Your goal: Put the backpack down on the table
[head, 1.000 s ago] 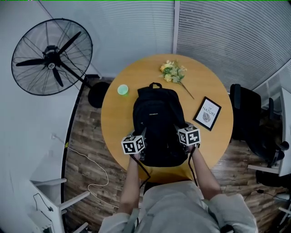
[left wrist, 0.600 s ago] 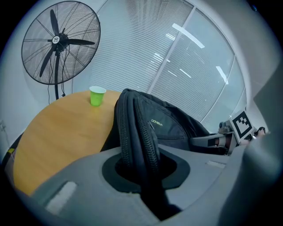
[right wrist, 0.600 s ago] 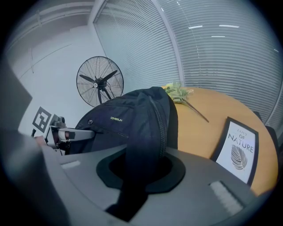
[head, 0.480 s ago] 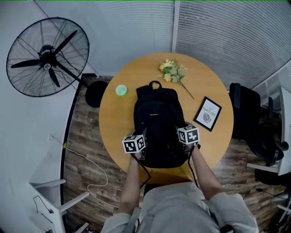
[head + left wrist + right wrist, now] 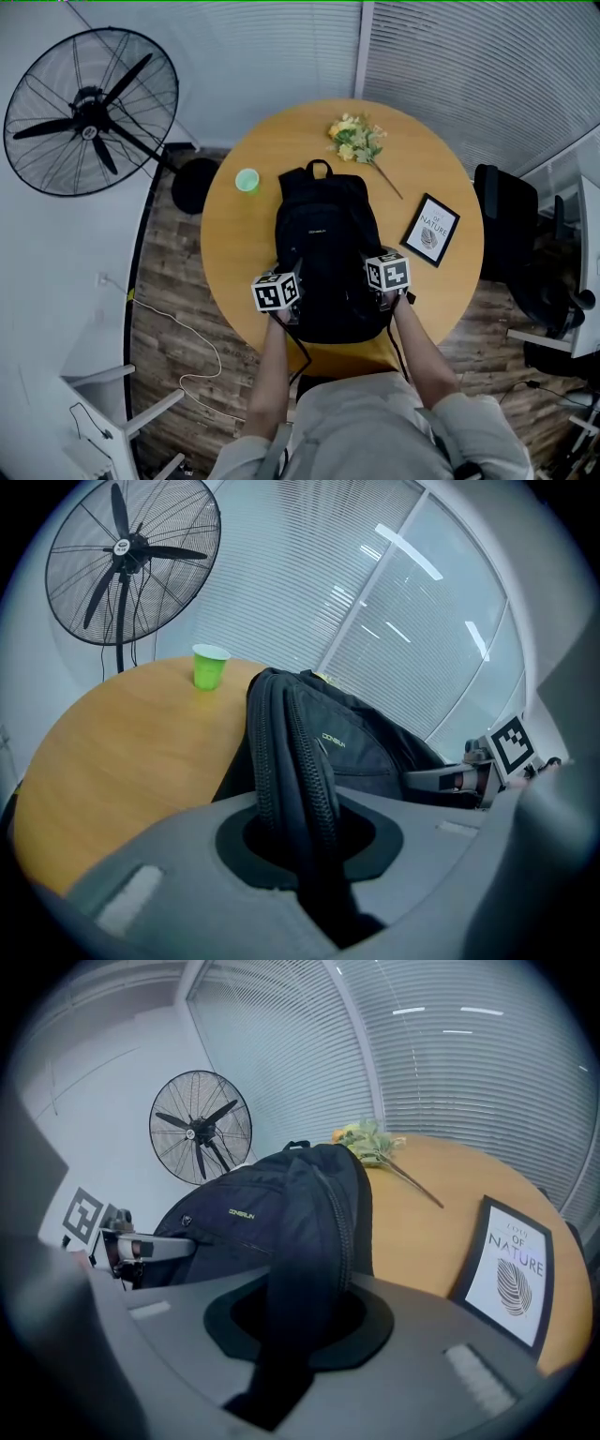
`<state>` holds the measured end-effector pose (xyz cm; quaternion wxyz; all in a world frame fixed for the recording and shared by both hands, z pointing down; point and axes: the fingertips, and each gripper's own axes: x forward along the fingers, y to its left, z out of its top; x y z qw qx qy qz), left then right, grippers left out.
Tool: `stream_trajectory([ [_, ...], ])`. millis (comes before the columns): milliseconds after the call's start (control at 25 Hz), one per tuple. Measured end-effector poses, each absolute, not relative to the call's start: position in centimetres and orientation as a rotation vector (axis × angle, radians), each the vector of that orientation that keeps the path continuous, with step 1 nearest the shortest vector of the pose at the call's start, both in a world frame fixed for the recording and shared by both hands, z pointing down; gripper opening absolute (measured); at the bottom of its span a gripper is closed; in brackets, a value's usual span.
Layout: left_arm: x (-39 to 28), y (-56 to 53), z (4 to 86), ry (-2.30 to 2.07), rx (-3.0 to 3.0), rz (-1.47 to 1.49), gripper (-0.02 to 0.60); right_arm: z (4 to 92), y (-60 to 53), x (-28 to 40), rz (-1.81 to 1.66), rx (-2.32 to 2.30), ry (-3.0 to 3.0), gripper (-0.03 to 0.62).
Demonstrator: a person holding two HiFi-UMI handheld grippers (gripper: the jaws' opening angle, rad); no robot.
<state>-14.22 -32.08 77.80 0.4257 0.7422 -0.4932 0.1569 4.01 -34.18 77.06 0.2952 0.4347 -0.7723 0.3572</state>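
Observation:
A black backpack lies lengthwise on the round wooden table, its carry loop at the far end and its near end by the table's front edge. My left gripper is shut on the bag's left side, and in the left gripper view the zippered edge of the backpack is pinched between the jaws. My right gripper is shut on the right side, with a fold of the backpack running into its jaws.
A green cup stands left of the bag's top. A bunch of flowers lies at the far edge and a framed print at the right. A standing fan is at the left and a dark chair at the right.
Both grippers have sunk a little with the near end of the backpack. Their hold on it is unchanged.

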Motion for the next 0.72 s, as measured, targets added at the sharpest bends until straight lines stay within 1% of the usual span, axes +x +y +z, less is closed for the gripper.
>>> stream_trajectory([
  [720, -14.4, -32.3, 81.2, -1.254, 1.789, 0.477, 0.073, 80.7, -34.8, 4.7, 0.915, 1.174, -1.937, 0.066],
])
